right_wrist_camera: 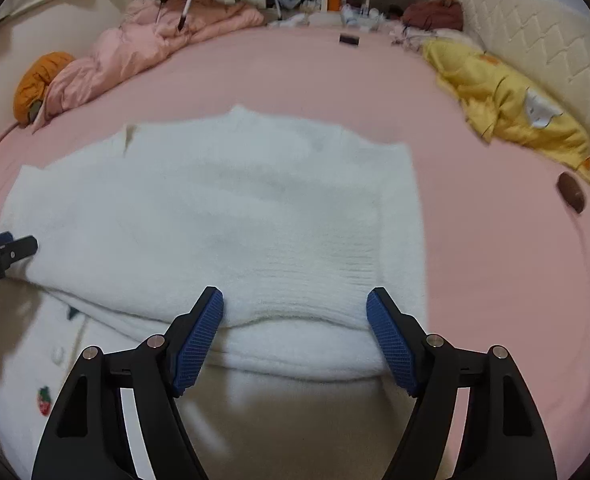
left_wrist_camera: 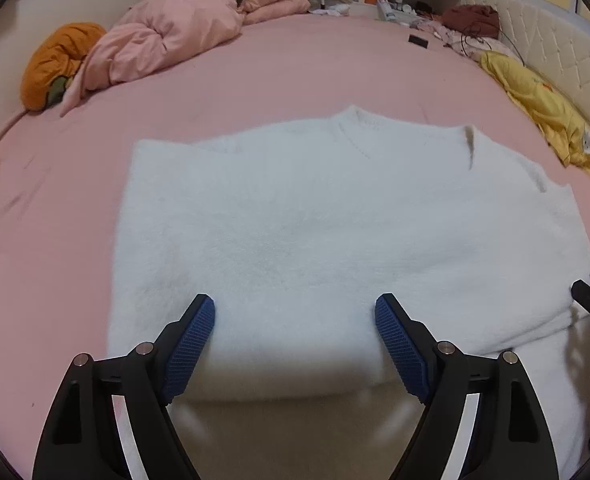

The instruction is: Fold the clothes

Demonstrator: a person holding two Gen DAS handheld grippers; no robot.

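1. Sweater [left_wrist_camera: 315, 232]: white, fuzzy, lying flat on the pink bed [left_wrist_camera: 295, 68], filling the centre of both frames; collar toward the top, near hem folded at the lower edge.
2. Left tongs [left_wrist_camera: 295, 312]: jaws spread wide above the near hem, lower centre of the left view; blue pads [left_wrist_camera: 193, 336] grip nothing.
3. Right tongs [right_wrist_camera: 295, 306]: jaws likewise spread above the hem's other end, lower centre of the right view; nothing held.
4. Duvet [left_wrist_camera: 163, 44]: pink, bunched at upper left.
5. Orange cushion [left_wrist_camera: 55, 64]: far left, touching the duvet.
6. Yellow cloth [right_wrist_camera: 507, 112]: crumpled at upper right, beside the quilted headboard [right_wrist_camera: 535, 44].
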